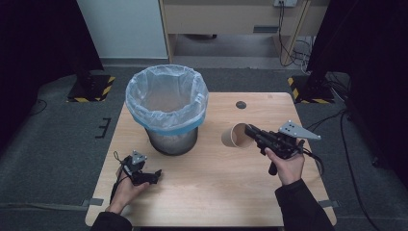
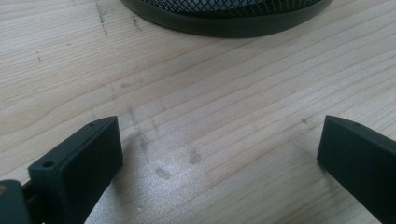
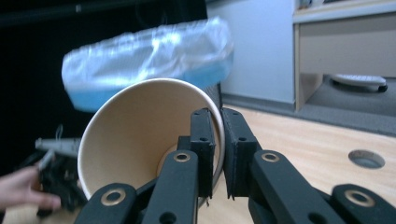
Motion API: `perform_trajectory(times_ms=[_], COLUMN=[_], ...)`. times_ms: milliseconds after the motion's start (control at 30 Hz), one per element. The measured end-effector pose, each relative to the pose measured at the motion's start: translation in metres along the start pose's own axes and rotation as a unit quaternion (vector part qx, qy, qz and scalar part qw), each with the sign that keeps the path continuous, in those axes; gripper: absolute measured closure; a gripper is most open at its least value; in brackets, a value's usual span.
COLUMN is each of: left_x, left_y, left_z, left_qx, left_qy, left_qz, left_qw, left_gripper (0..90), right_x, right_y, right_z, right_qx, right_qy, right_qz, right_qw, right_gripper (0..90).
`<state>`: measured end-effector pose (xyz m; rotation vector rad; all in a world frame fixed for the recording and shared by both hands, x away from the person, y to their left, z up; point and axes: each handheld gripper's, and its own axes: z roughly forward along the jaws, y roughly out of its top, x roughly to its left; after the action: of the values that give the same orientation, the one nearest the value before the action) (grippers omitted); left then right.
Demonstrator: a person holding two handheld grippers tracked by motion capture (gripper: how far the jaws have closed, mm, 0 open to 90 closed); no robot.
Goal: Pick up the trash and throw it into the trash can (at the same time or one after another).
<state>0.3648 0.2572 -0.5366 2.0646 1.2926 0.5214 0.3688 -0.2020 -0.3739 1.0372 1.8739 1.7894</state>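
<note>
The right gripper [image 1: 250, 131] has its fingers pinched tight on the wall of a paper cup [image 1: 234, 135], one finger inside the rim and one outside. In the high view the cup sits just right of the bin [image 1: 168, 108], lying on its side with its mouth turned toward the bin, and whether it clears the desk [image 1: 216, 192] is hard to judge from above. The right gripper view settles the grip: the cup [image 3: 140, 140] shows its pale inside, its rim caught between the two black fingers [image 3: 201, 140], with the bin's clear liner and blue band [image 3: 149, 60] rising behind it.

The left gripper [image 1: 149, 177] lies low on the desk in front of the bin, held in the left hand [image 1: 126, 190]. The high view does not show how its fingers stand. The left gripper view does: the fingers [image 2: 84, 163] are spread wide apart with only bare wood [image 2: 210, 140] between them, and the bin's dark mesh base [image 2: 224, 14] stands on the desk just beyond. The left hand also appears, blurred, at the lower left of the right gripper view [image 3: 23, 191], beside the cup.
</note>
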Motion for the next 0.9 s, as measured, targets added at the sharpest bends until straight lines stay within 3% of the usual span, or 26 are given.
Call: perform_trajectory(times_ms=[267,533,900], left_x=[0.0,0.0,0.0], left_y=[0.0,0.0,0.0], left_z=[0.0,0.0,0.0], left_qx=[0.0,0.0,0.0], left_qy=[0.0,0.0,0.0], left_qz=[0.0,0.0,0.0], left_qw=[1.0,1.0,1.0], left_gripper=[0.0,0.0,0.0], right_x=[-0.003,-0.002,0.008], right_y=[0.02,0.043,0.073], right_z=[-0.004,-0.011,-0.008], right_qx=[-0.039,-0.091,-0.133], right_qy=[-0.005,-0.003,0.006], right_qz=[0.004,0.012,0.008], right_qw=[0.9992,0.9958,0.991], right_gripper=[84.2,84.4,84.6])
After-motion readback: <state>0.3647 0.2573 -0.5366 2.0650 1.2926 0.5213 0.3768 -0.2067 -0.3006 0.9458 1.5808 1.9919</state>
